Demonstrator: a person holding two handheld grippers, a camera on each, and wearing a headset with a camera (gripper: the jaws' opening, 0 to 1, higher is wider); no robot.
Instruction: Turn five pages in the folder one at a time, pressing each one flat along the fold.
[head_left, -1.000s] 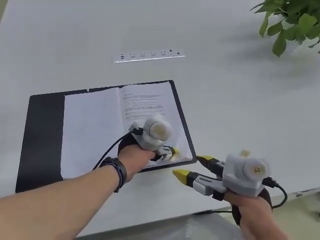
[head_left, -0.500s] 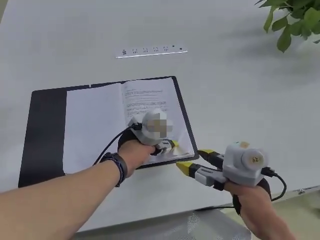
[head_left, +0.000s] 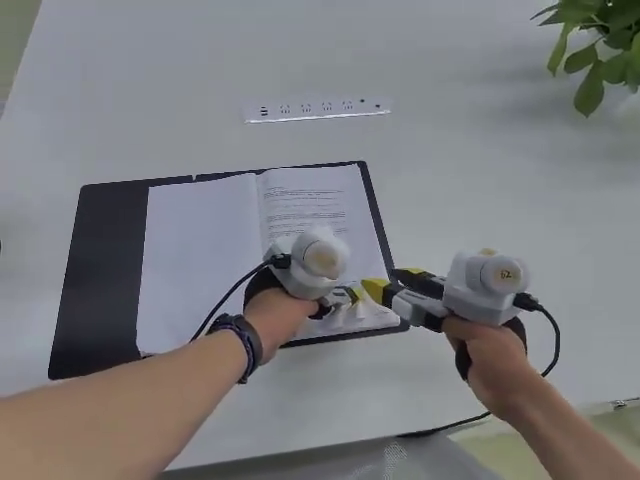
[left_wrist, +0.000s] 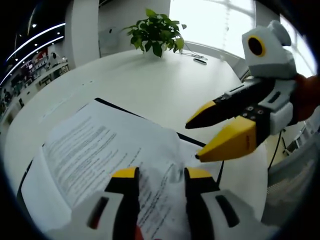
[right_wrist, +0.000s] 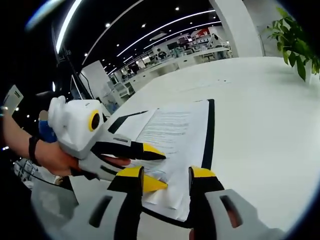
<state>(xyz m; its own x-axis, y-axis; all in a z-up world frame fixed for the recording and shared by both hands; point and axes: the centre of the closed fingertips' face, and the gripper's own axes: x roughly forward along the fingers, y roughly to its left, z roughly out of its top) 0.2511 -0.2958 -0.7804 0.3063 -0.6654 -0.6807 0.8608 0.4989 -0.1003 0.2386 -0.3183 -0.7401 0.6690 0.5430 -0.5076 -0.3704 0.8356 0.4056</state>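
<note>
A black, flat, open folder (head_left: 100, 280) lies on a white table (head_left: 480, 150), left of centre in the head view, with its bare left cover showing. A blank white sheet is laid over its middle, and a white page of printed text (head_left: 310, 210) lies on its right half. The lower right corner of that page is rumpled and slightly raised. The left gripper (head_left: 345, 297), grey-white with yellow-tipped black jaws, is set at that corner. Its jaws stand apart, with the raised paper seen between them in the left gripper view. The matching right gripper (head_left: 385, 285) is held just beside it at the folder's lower right edge, also with its jaws apart and nothing between them. The paper is judged to be light, thin and limp, easily creased or torn, and likely to slide over the sheet beneath. It would best be taken lightly at the free lower right corner, one sheet alone. The folder cover looks stiff and should lie steady. The printed lines are too small to be read, as is a small number on the right gripper's round yellow cap. A white power strip (head_left: 318, 108) lies at upper centre. A green leafy plant (head_left: 598, 45) is seen at upper right.
</note>
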